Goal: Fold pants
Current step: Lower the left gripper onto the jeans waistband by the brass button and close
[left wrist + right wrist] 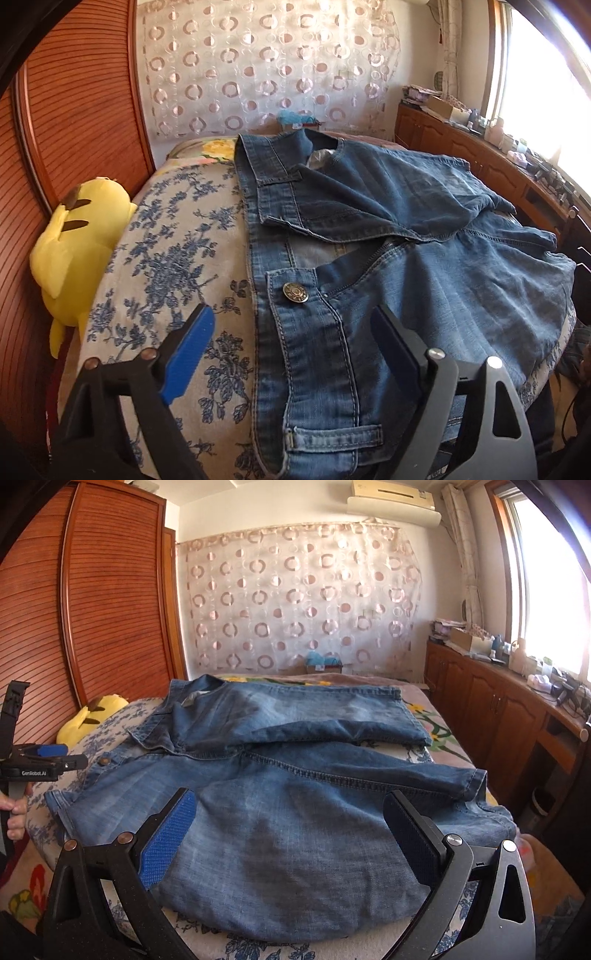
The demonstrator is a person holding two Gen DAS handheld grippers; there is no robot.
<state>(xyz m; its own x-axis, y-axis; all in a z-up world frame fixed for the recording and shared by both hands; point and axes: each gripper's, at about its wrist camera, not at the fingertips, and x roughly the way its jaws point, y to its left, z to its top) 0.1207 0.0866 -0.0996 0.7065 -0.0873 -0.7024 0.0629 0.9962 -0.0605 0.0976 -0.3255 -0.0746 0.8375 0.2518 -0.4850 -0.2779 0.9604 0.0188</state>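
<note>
Jeans (424, 236) are lying spread on the bed (173, 236), on a blue-floral bedspread, waistband toward the wardrobe (74, 110) side, legs running toward the window side.

Left wrist view is showing the waist end close up: metal button (294, 292), open fly, belt loops, far half of the waistband flapped open with pale lining showing. Left gripper (291, 325) is standing wide, jaws straddling the near waistband below the button; the blue pad (188, 354) is sitting over the bedspread and the other finger over denim. Nothing is being pinched. Can't tell whether the tips are touching fabric.

Right wrist view is giving what the left doesn't: both legs full length, far leg lying flat with its hem near the bed edge, near leg bunched and wider, hem curling at the right. Right gripper (288, 812) is also wide, jaws framing the near leg, not clamping it; contact unclear. This view is also catching the left gripper (62, 755) side-on at the left edge beside the waistband, with a hand (16, 808) gripping its handle. An air conditioner (391, 502) is showing high on the wall, only here.

Yellow plush toy (74, 240) is lying between bed and wardrobe, large in the left view and only partly visible in the right. Both views are showing the ring-patterned curtain (303, 594) and a cluttered wooden cabinet (491, 701) under the window.
</note>
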